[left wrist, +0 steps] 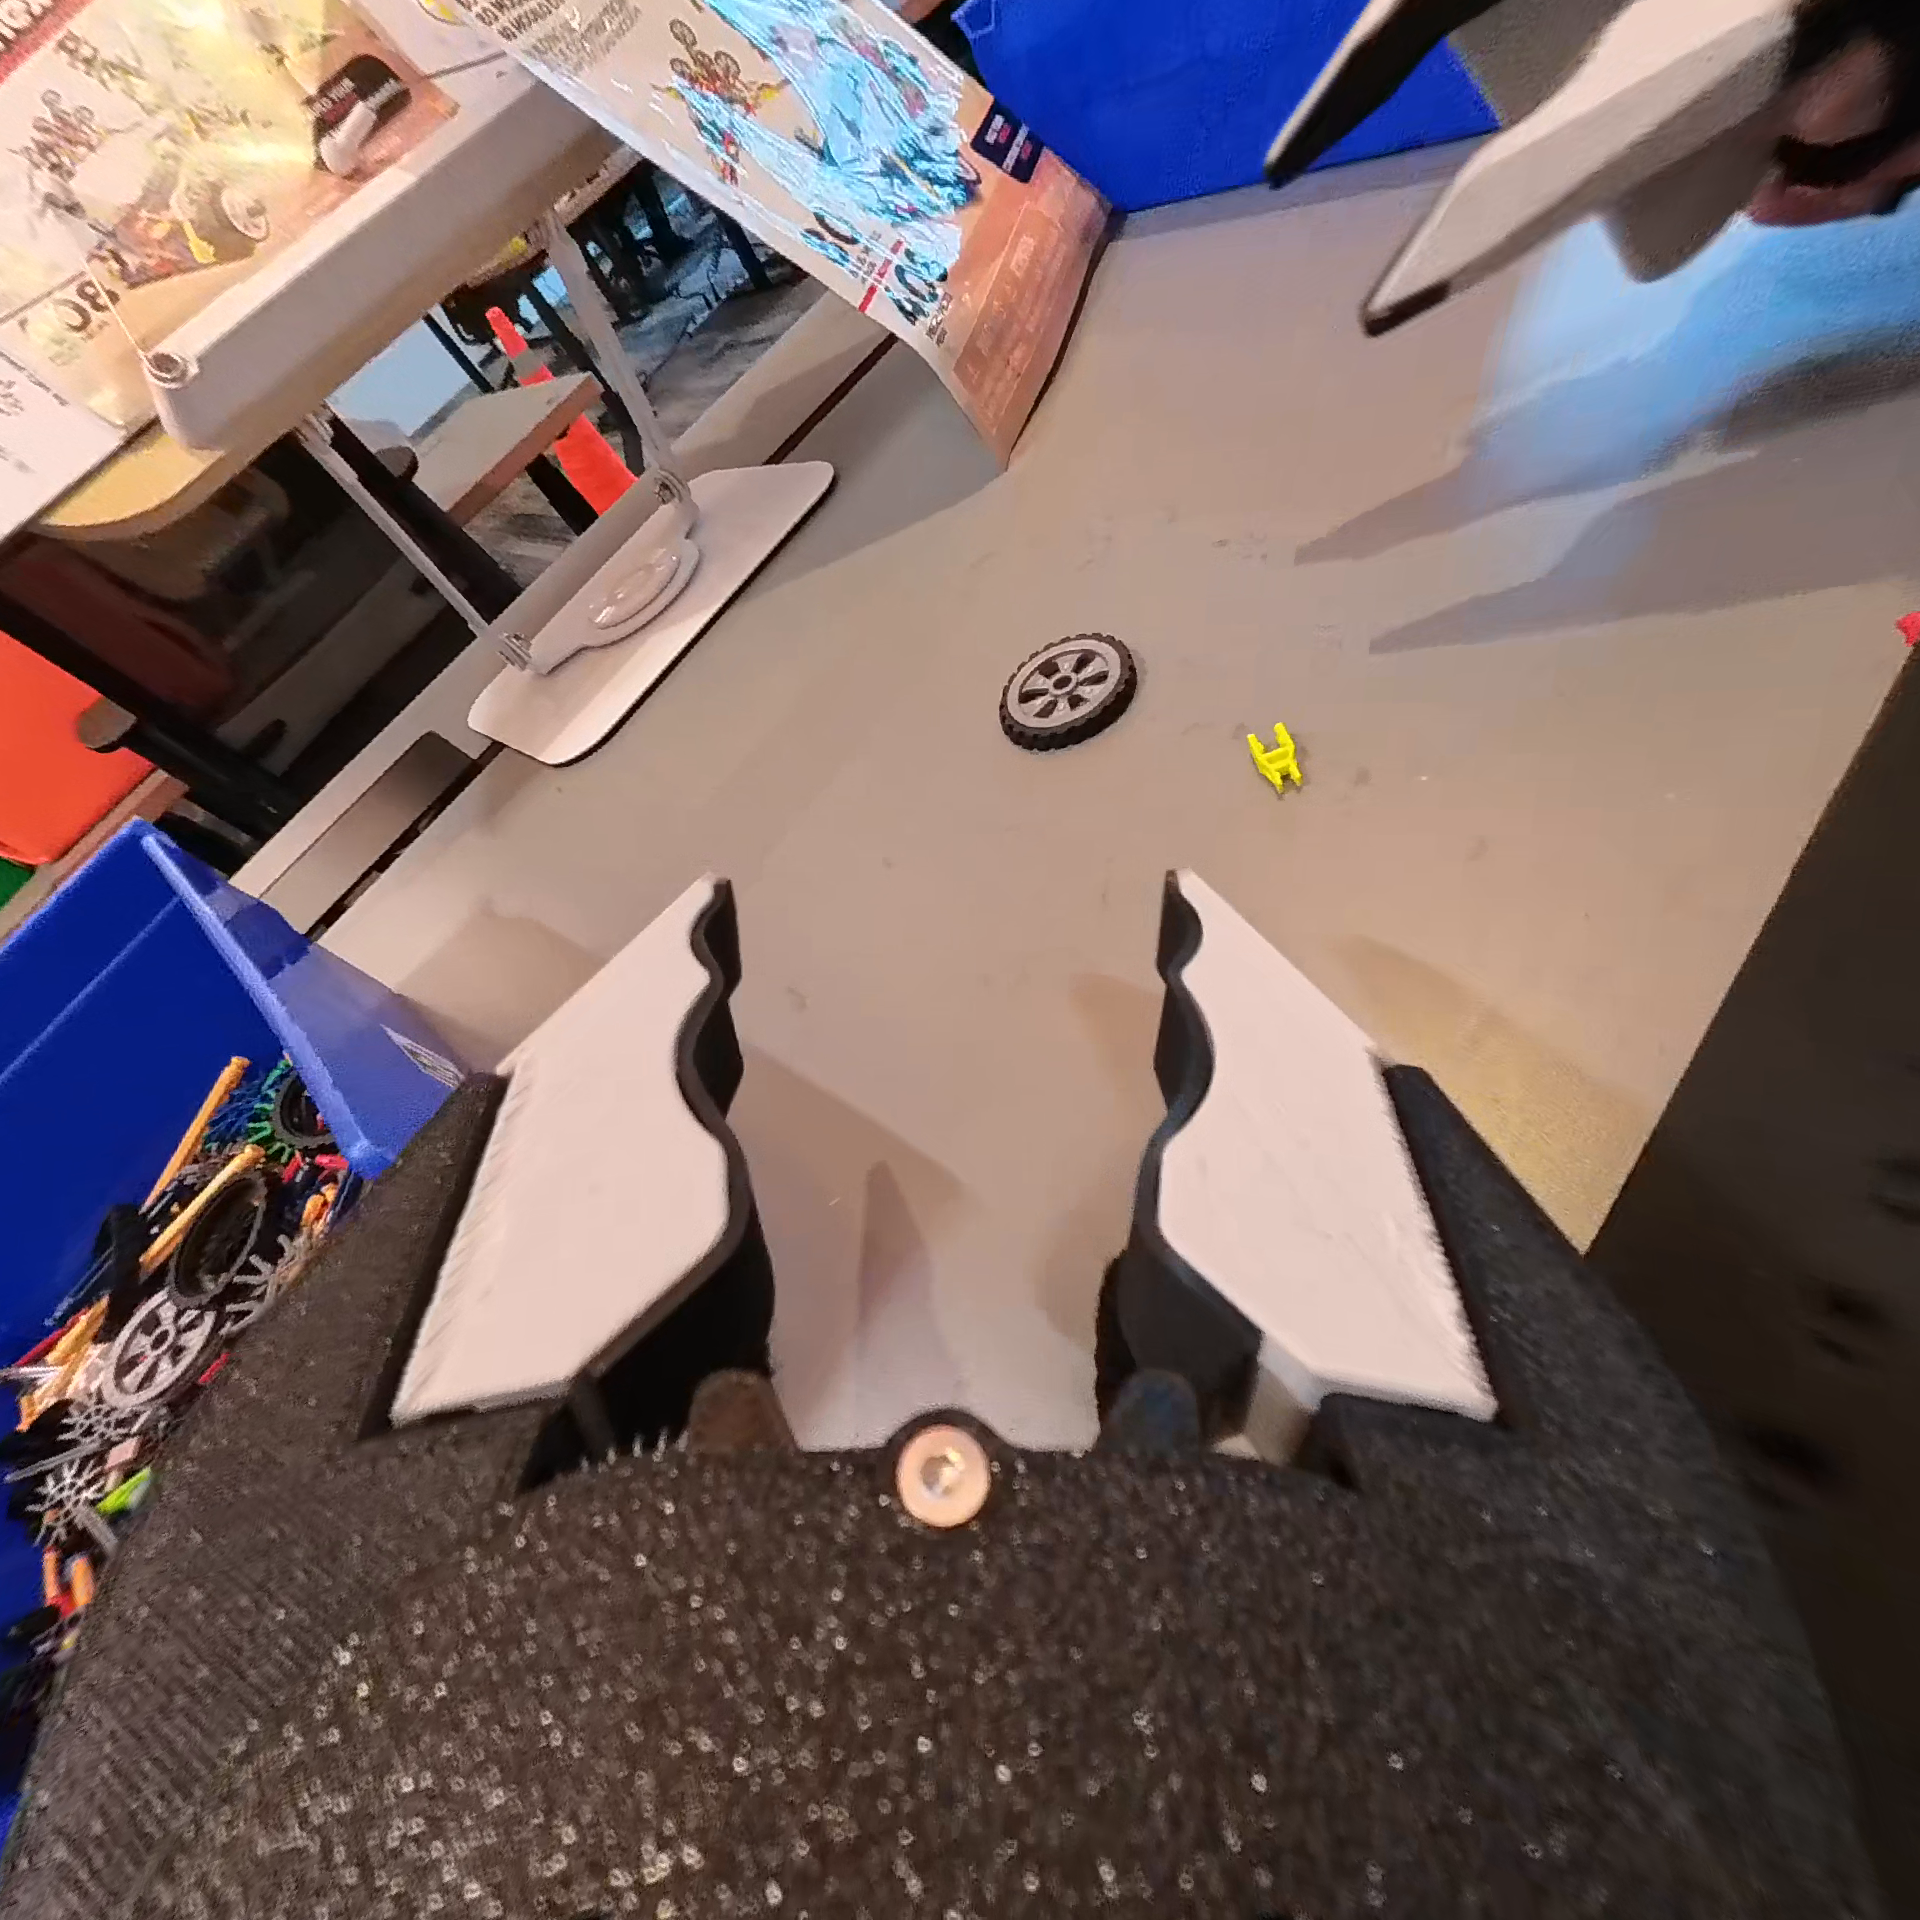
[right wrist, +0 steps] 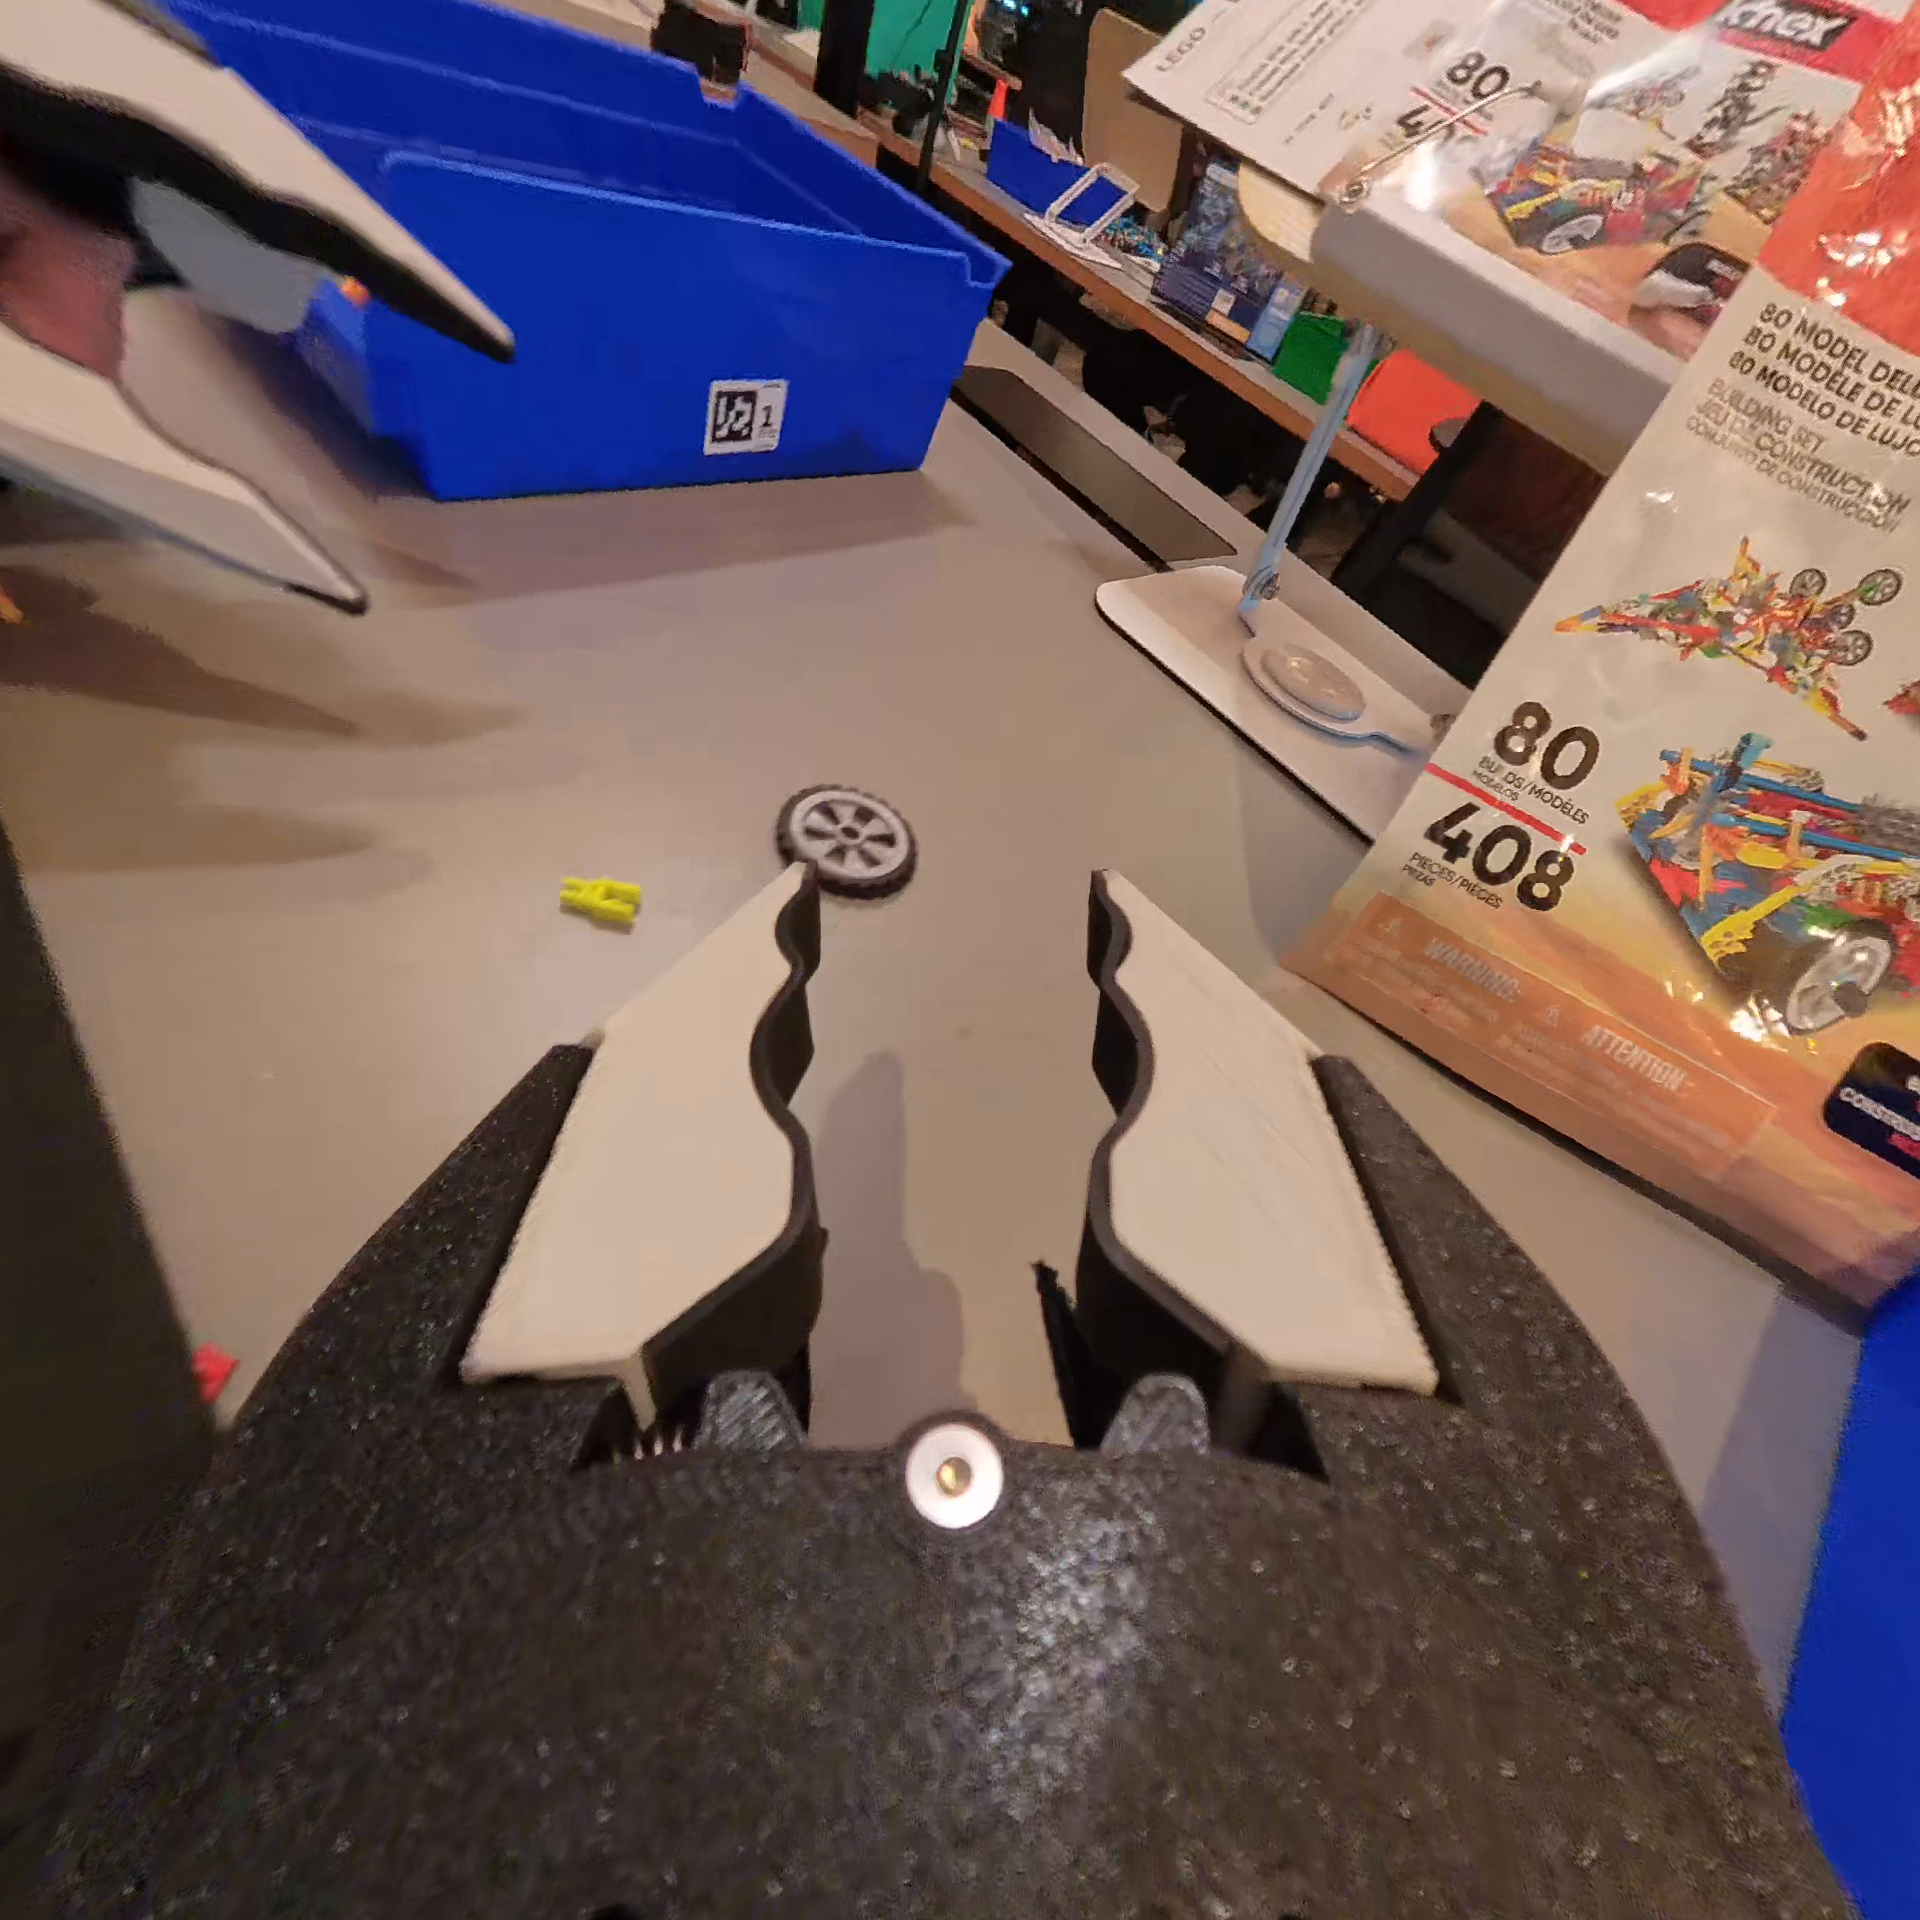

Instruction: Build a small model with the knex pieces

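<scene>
In the left wrist view, the left gripper (left wrist: 945,883) hangs over the grey tabletop (left wrist: 935,582) with its jaws spread wide and nothing between them. At eight o'clock from it, near the lower left edge, a blue bin (left wrist: 94,1049) holds a jumble of construction-toy rods, connectors and wheels. Ahead, at about one o'clock from the fingertips and apart from them, a toy wheel (left wrist: 1068,692) with a grey spoked hub and black tyre lies flat on the table. A small yellow connector piece (left wrist: 1276,758) lies just beside it, at four o'clock from the wheel. Farther off at eleven o'clock stands the white base of a desk lamp (left wrist: 665,603), and beyond it a construction-set box (left wrist: 914,208) leans at twelve o'clock. At the top right, blurred, the right gripper (left wrist: 1340,239) is raised above the table, its fingers parted.

In the right wrist view, the right gripper (right wrist: 945,883) is likewise released and empty. The wheel (right wrist: 847,840) sits just past its left fingertip, at about eleven o'clock, partly hidden by that finger. The yellow connector (right wrist: 601,899) lies to the left, at nine o'clock from the fingertips. The box (right wrist: 1642,831) stands at three o'clock and the lamp base (right wrist: 1247,665) at one o'clock. Farther back at eleven o'clock is a blue bin (right wrist: 644,312) bearing a white tag, with the left gripper (right wrist: 436,478) blurred at ten o'clock.
</scene>
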`<state>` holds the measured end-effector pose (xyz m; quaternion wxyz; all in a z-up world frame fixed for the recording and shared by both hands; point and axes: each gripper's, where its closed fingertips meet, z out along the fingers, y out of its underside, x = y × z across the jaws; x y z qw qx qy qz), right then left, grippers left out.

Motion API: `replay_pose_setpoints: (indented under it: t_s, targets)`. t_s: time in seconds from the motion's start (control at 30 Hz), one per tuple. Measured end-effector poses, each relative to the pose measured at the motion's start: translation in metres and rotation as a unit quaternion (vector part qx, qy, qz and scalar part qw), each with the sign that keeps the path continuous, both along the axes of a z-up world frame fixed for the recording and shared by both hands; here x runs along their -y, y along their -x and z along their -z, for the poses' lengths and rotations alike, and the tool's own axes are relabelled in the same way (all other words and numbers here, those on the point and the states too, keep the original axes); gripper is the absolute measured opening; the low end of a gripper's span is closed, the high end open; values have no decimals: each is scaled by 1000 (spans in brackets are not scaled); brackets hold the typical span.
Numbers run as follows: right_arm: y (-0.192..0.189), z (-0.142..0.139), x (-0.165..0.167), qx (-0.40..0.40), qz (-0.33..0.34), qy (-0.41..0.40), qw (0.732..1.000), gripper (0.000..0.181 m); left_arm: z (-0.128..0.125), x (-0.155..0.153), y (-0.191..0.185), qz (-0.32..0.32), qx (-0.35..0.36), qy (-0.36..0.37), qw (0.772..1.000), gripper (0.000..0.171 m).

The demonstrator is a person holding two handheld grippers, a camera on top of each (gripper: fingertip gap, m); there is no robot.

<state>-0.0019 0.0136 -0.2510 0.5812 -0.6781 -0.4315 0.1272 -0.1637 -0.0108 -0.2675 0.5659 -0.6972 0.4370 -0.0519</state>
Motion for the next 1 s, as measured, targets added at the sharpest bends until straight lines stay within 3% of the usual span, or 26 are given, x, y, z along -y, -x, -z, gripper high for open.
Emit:
replay_pose_setpoints:
  t_s: [0.23,0.63,0.83,1.0]
  targets:
    - [-5,11,14,44,24,-22,998,51,6,-4,1,-10,0,16,1000,79]
    - [-9,20,9,23,22,17,999,52,22,-3,-3,-11,-43,26,999,79]
    - [3,42,21,82,-10,33,996,58,39,5,-10,0,-82,47,996,86]
    - [2,44,32,81,-21,41,996,69,41,11,-15,-1,-108,29,994,87]
